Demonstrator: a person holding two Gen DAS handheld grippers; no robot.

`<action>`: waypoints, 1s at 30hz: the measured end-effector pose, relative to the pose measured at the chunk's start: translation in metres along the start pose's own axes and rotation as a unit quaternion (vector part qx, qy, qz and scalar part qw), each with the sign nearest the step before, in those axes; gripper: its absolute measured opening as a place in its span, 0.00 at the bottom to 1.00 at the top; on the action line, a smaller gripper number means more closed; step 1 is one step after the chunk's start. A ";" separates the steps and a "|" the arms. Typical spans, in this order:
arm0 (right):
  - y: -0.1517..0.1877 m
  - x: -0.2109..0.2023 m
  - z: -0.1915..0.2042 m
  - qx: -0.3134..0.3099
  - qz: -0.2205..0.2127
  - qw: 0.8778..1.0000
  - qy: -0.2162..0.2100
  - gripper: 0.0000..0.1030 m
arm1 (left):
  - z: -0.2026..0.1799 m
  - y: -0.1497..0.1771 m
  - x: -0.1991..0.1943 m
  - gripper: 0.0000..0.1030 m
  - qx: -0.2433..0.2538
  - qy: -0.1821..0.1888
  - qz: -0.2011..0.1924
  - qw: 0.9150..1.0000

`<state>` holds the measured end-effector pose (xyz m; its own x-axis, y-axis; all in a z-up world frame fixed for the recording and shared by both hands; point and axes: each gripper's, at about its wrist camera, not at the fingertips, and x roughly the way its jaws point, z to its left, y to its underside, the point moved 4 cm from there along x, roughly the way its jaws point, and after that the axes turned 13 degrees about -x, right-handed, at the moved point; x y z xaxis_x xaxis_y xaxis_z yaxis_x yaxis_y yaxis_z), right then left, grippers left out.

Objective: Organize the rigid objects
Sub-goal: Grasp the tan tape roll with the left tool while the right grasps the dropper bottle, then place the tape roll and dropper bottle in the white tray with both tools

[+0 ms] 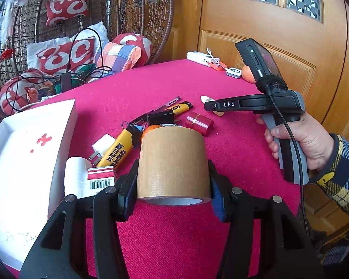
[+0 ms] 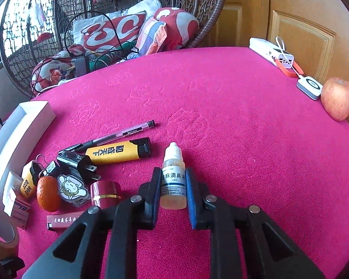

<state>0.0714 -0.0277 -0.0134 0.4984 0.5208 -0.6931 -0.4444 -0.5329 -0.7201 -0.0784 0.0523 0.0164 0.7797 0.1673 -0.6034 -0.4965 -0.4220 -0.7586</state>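
- Left gripper [image 1: 173, 181]: fingers clamped on a brown tape roll [image 1: 173, 165], one pad on each side of the outer wall, roll held centre frame over the pink worktop [image 1: 232, 144]
- Tape roll looks stiff and light; cardboard core keeps it from crushing, so the side-wall grip seems sound. Smooth surface might slip if tilted
- Right gripper [image 2: 173, 186]: fingers clamped on a small nose-drop bottle [image 2: 173, 181] at its label, cap pointing away, centre of its view
- Bottle looks like light, smooth plastic, slightly squeezable; holding mid-body below the cap seems right, too much force could make it slip out
- White tray [image 1: 35, 153] at left of left view, likely the drop spot
- Still loose on the worktop, left of centre: yellow lighter [image 2: 118, 152], pen [image 2: 121, 134], orange [image 2: 48, 194], red cap-shaped tube [image 2: 105, 194], plug [image 2: 86, 168]
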 end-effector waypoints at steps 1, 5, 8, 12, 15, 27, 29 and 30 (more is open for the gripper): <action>-0.001 -0.004 -0.002 0.006 -0.007 1.000 -0.002 0.18 | 0.001 -0.001 -0.002 0.51 -0.002 0.000 -0.003 1.000; -0.006 -0.023 -0.001 0.015 -0.032 0.999 -0.008 0.18 | 0.003 -0.006 -0.012 0.51 -0.008 -0.001 -0.018 1.000; -0.010 -0.037 0.006 0.014 -0.046 0.999 -0.022 0.18 | 0.005 -0.008 -0.020 0.51 -0.008 -0.003 -0.028 1.000; -0.014 -0.058 0.026 0.006 -0.072 0.996 -0.054 0.18 | 0.012 -0.012 -0.031 0.51 -0.020 -0.004 -0.041 0.999; -0.019 -0.073 0.042 -0.006 -0.092 0.993 -0.073 0.18 | 0.019 -0.015 -0.038 0.51 -0.032 -0.008 -0.051 0.998; -0.034 -0.091 0.083 -0.030 -0.109 0.982 -0.149 0.18 | 0.077 -0.026 -0.075 0.51 -0.105 -0.040 -0.093 0.989; -0.038 -0.093 0.093 -0.044 -0.111 0.981 -0.154 0.18 | 0.088 -0.027 -0.082 0.51 -0.116 -0.047 -0.102 0.987; -0.040 -0.094 0.098 -0.050 -0.111 0.980 -0.157 0.18 | 0.094 -0.027 -0.085 0.51 -0.120 -0.054 -0.106 0.986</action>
<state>-0.0306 0.0101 0.0774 0.3131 0.8027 -0.5076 -0.2678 -0.4382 -0.8581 -0.1670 0.1334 0.0650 0.8046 0.3622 -0.4704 -0.2130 -0.5634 -0.7982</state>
